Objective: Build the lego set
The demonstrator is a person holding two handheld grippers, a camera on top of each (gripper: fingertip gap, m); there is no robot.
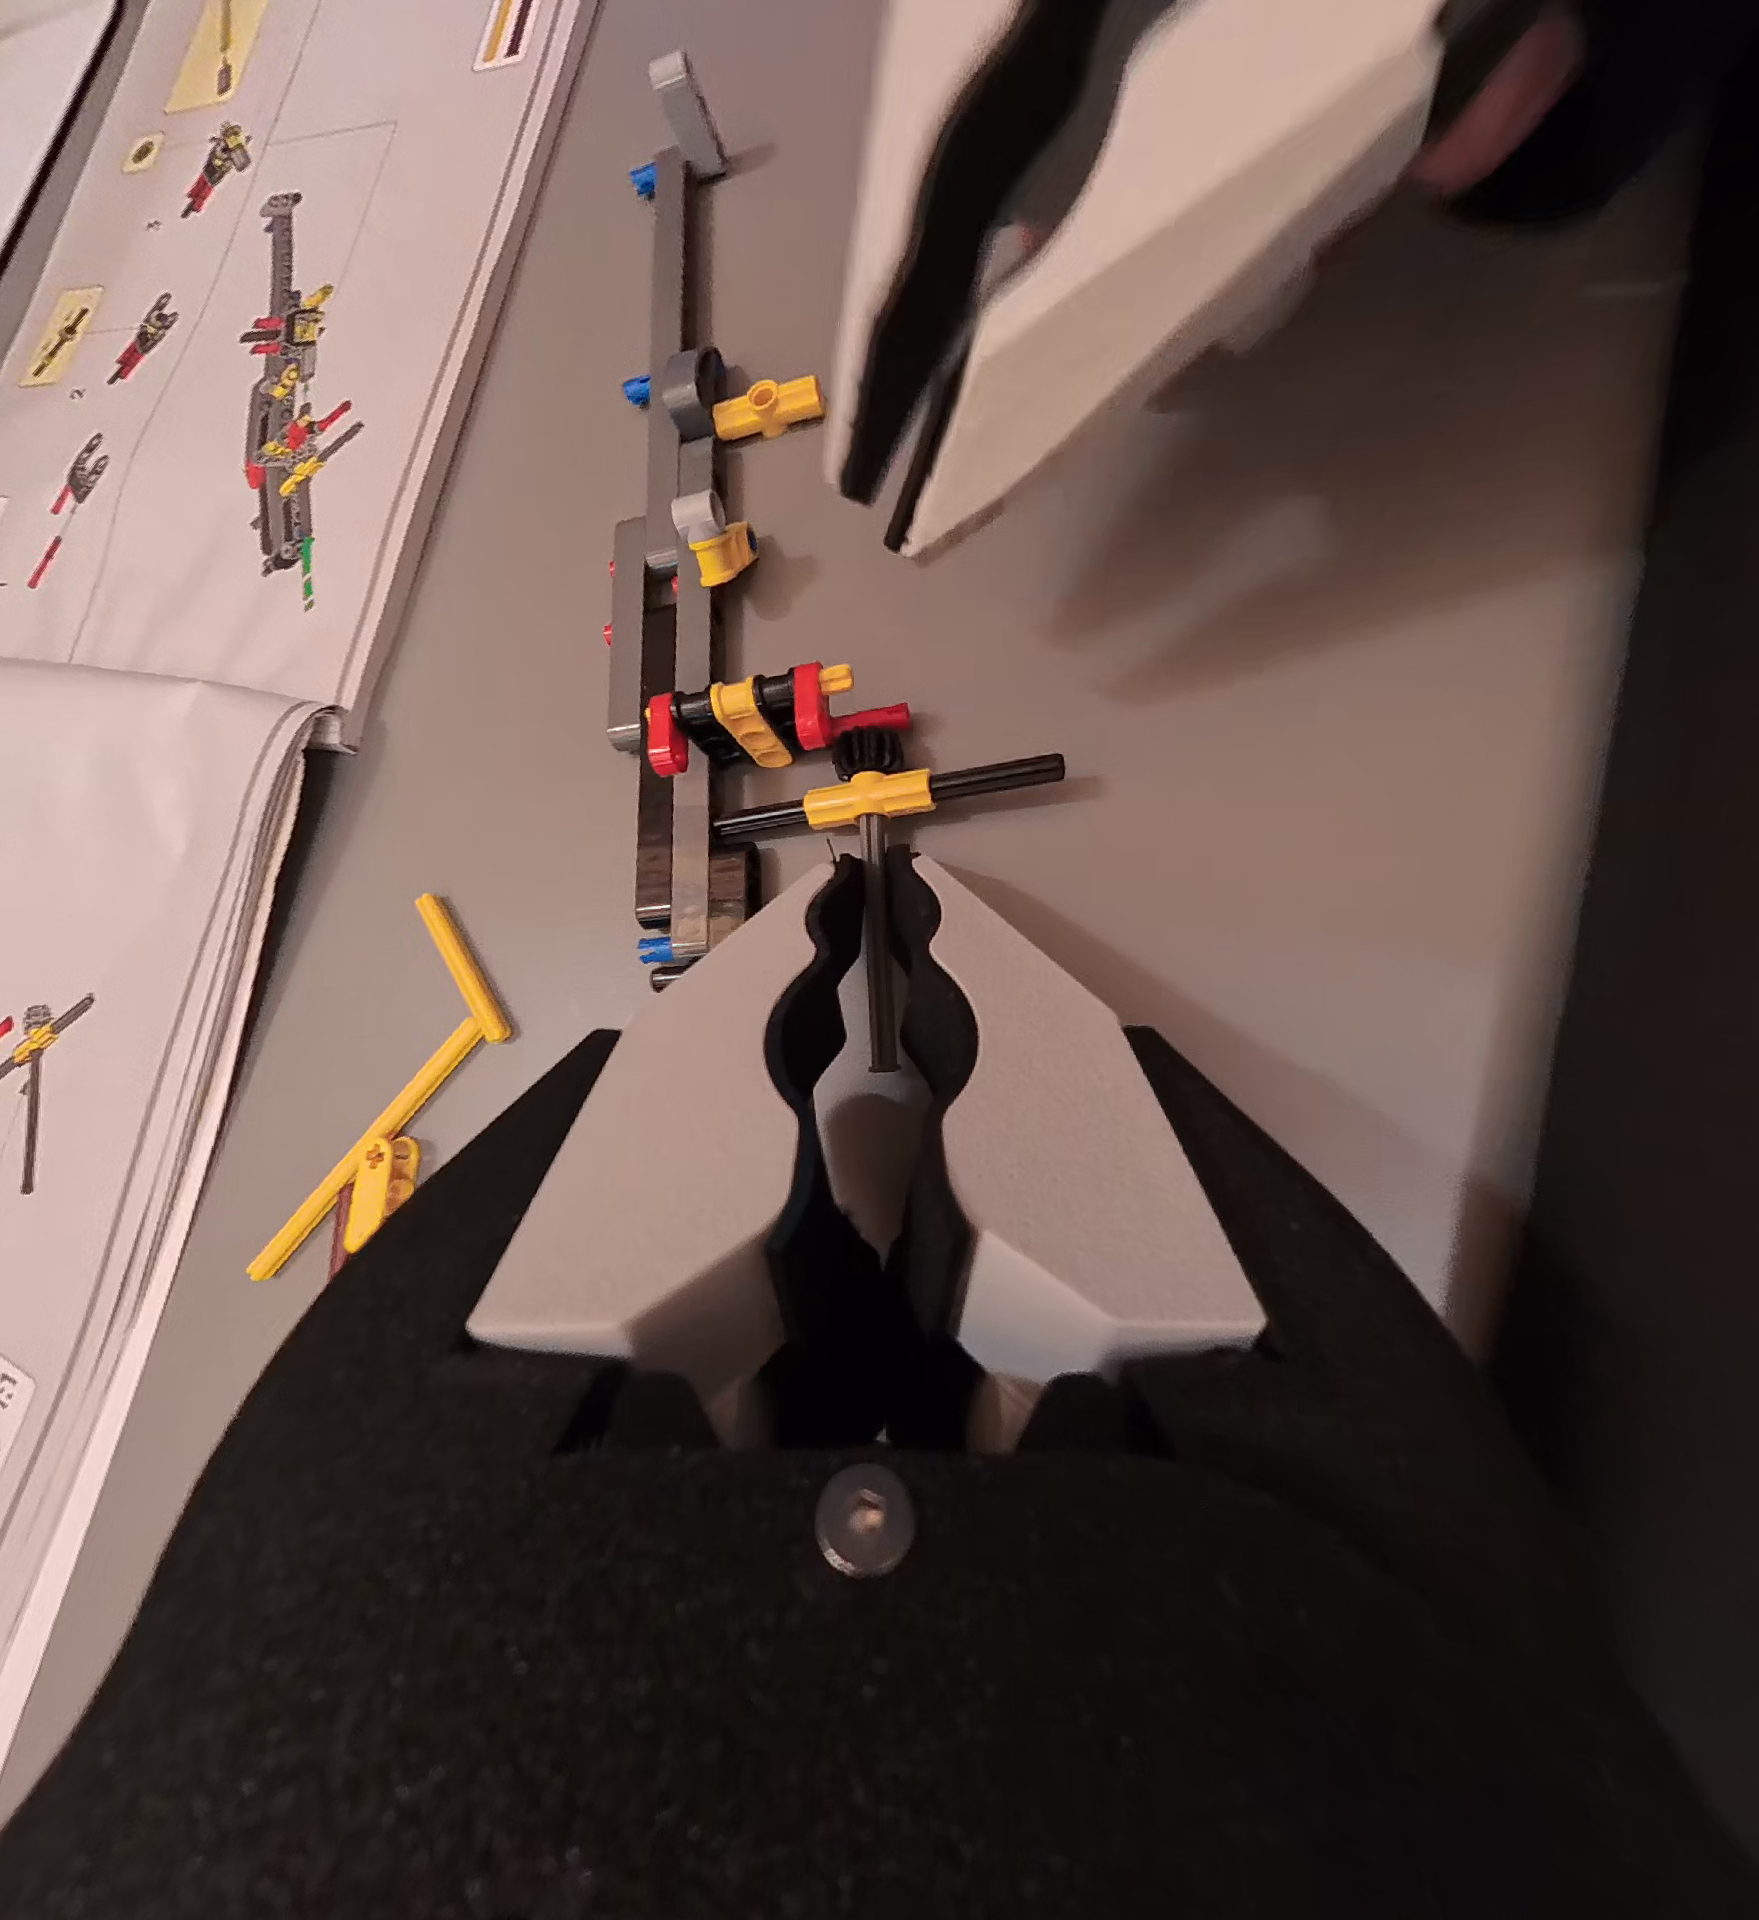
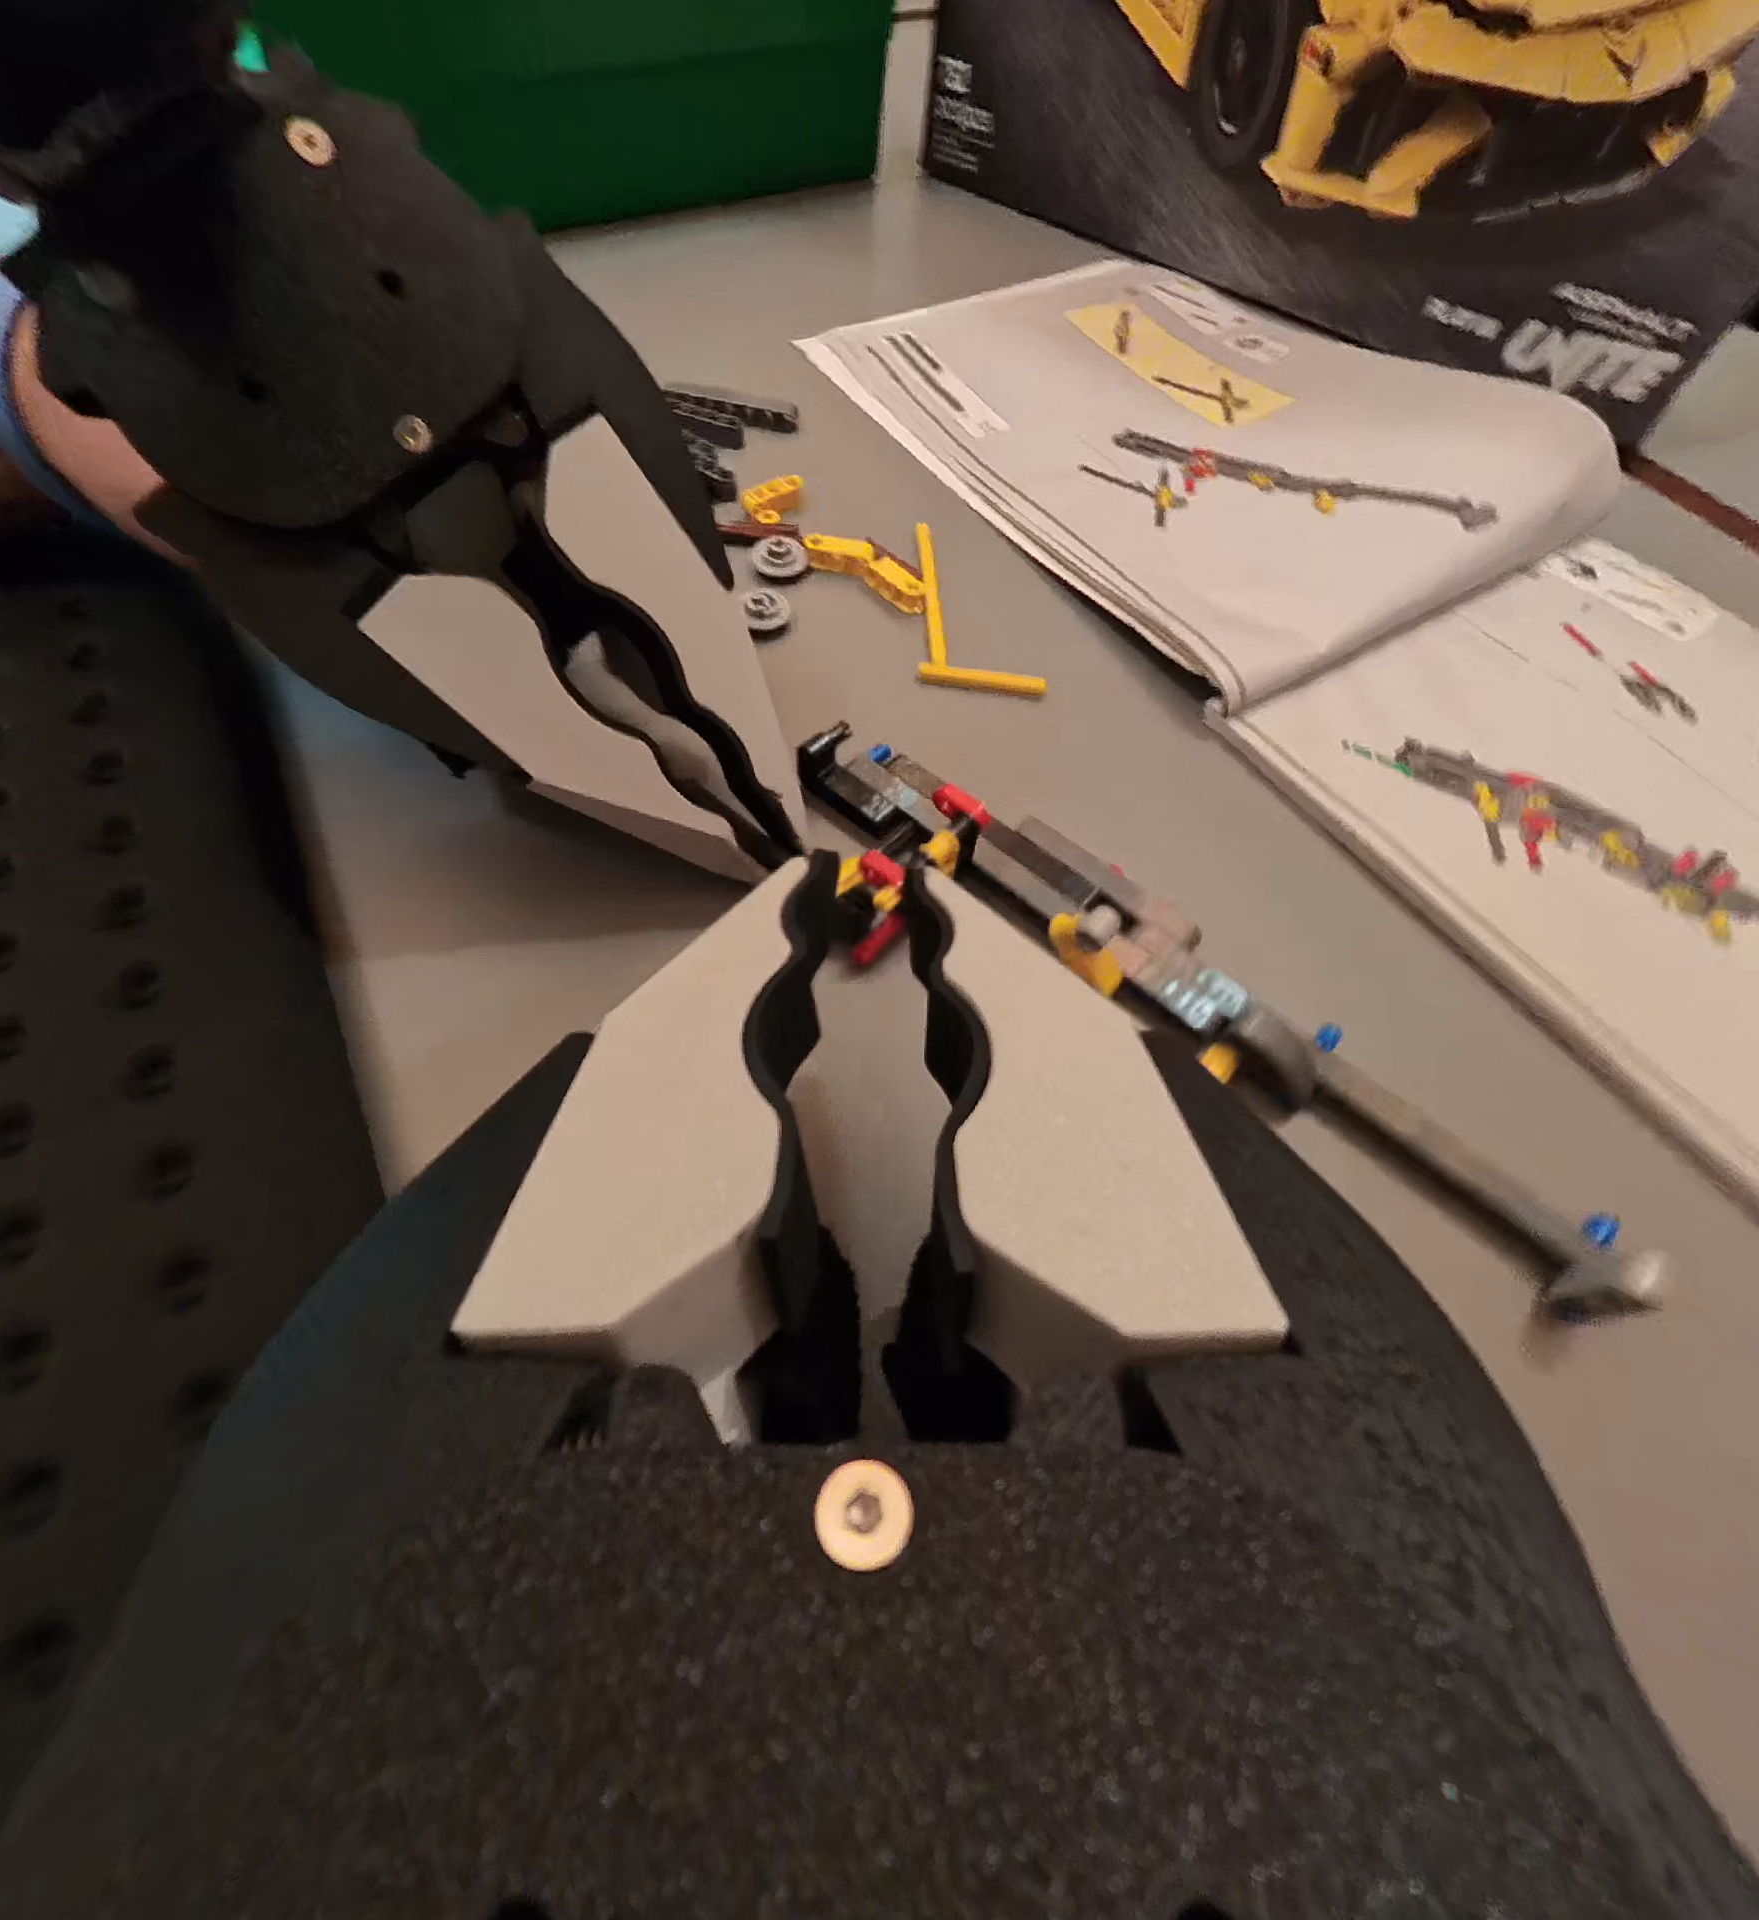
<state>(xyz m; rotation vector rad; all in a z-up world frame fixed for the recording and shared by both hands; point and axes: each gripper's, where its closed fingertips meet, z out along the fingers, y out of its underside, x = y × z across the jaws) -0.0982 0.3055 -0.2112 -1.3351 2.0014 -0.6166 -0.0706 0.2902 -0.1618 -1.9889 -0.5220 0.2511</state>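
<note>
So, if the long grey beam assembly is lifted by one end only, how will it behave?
The long grey beam assembly is thin and made of several joined beams, so it would probably sag or twist at the joints. Small yellow connectors stick out sideways and may pop off. It looks light, being plastic.

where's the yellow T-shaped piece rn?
Loose on the table: in the left wrist view the yellow T-shaped piece lies left of the left hand-held gripper, between the open instruction booklet and the long grey assembly.
</note>
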